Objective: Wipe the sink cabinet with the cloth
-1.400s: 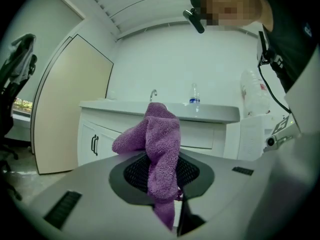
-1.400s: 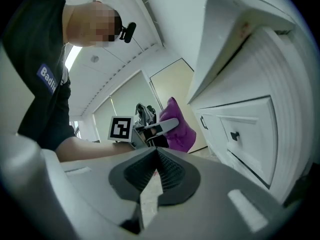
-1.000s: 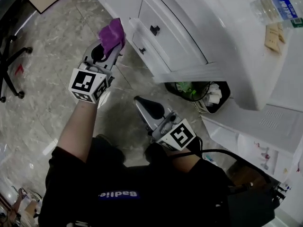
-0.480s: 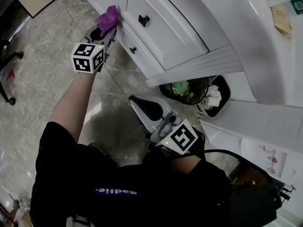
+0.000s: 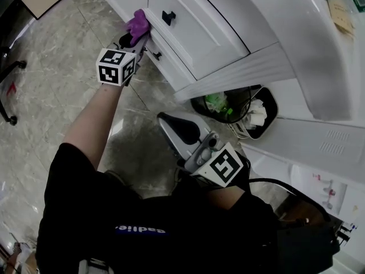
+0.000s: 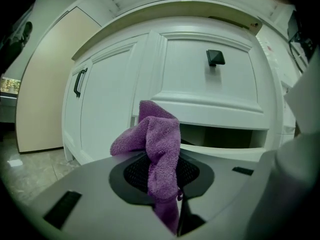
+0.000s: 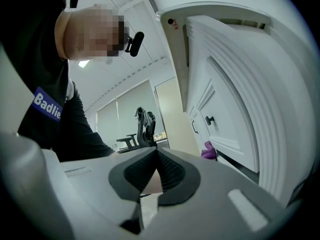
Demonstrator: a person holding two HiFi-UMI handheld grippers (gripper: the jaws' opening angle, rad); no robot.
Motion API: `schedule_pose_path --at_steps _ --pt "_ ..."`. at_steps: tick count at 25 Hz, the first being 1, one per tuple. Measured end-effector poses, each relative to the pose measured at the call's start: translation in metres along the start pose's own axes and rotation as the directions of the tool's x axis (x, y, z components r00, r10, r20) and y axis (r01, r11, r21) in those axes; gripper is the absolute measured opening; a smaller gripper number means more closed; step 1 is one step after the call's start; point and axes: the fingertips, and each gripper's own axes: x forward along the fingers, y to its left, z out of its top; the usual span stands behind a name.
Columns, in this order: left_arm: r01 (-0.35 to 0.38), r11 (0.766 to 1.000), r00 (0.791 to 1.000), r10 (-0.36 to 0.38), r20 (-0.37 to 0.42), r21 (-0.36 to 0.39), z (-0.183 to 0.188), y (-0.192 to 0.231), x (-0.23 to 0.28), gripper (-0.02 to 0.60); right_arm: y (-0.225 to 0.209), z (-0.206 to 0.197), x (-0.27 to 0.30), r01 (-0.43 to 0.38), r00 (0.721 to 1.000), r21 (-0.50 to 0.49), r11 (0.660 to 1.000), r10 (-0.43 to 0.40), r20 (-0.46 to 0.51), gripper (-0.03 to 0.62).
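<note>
- A purple cloth [image 6: 155,149], pinched between the closed jaws of the left claw [image 5: 136,34], meets the white sink cabinet [image 5: 199,39] at the lip of a slightly open drawer [image 6: 220,151].
- The right claw [image 7: 156,156], jaws together on nothing, hangs low by the person's torso, well apart from the cabinet.
- A filled bin [image 5: 201,105] stands on the marble floor [image 5: 51,67] beside the cabinet.
</note>
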Motion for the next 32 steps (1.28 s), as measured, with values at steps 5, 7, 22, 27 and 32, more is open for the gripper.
schedule_pose_path --at_steps 5,7,22,27,32 --pt "0.071 0.997 0.997 -0.071 -0.011 0.026 -0.008 -0.035 -0.007 0.084 -0.006 0.007 0.001 0.008 1.0 -0.002 1.0 -0.008 0.019 -0.003" --pt "0.102 0.994 0.995 -0.102 -0.016 0.03 -0.012 -0.051 -0.011 0.084 -0.008 0.011 0.001 0.017 0.999 -0.007 1.0 -0.016 0.029 -0.003" --pt "0.343 0.936 0.939 -0.34 -0.049 0.084 -0.057 -0.188 -0.042 0.084 0.002 0.013 0.014 -0.006 1.0 -0.062 0.998 0.008 0.025 -0.003" --pt "0.379 0.922 0.925 -0.378 -0.037 0.074 -0.064 -0.196 -0.051 0.084 0.005 0.015 0.014 -0.009 0.999 -0.07 0.997 0.011 0.031 -0.003" --pt "0.324 0.941 0.946 -0.325 -0.01 0.102 -0.055 -0.148 -0.063 0.084 0.006 0.019 0.01 0.002 0.999 -0.07 0.998 0.001 0.045 -0.003"
